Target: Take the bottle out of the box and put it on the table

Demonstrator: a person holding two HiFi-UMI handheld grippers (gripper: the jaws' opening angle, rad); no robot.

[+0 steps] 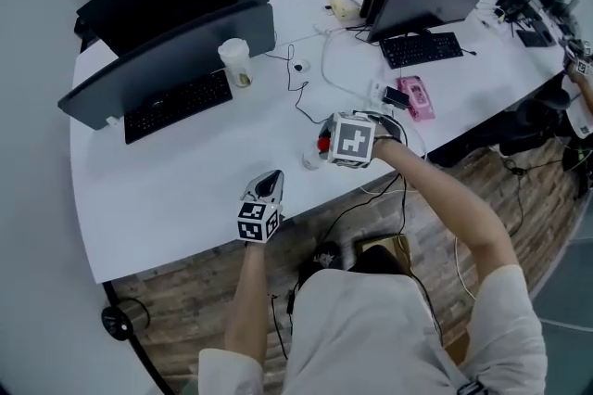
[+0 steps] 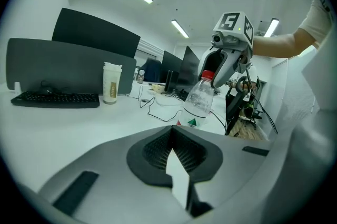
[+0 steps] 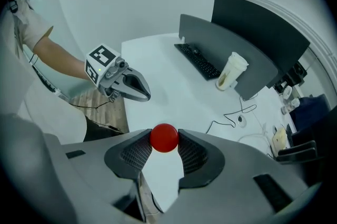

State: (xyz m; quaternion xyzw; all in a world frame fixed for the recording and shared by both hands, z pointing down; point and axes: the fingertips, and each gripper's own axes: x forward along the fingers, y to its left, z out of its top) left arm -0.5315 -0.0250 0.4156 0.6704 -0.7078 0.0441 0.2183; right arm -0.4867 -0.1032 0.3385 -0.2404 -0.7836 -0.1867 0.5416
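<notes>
We note a wide white surface (image 1: 176, 198), smooth and matt, its near edge a long curve above a wood-plank floor (image 1: 185, 300). Dark flat monitors (image 1: 176, 41) stand in a row along the left far side, a black keyboard (image 1: 178, 104) just in front of them. More screens and a second keyboard (image 1: 422, 48) sit far right. A tall pale lidded cup (image 1: 235, 61) stands just beside the left keyboard's end, and a thin black cable (image 1: 298, 92) loops across the middle. The widest open stretch lies between the left keyboard and the near edge. The right hand-held gripper (image 3: 165, 137) points steeply down near the near edge and pinches the round red cap (image 3: 164, 137) of the bottle (image 2: 200, 99). The bottle is clear ribbed plastic with a white label and hangs tilted over the surface. We cannot tell whether its base touches. The left hand-held gripper (image 2: 171, 131) is apart from it, low over the near edge, jaws closed together on nothing.
</notes>
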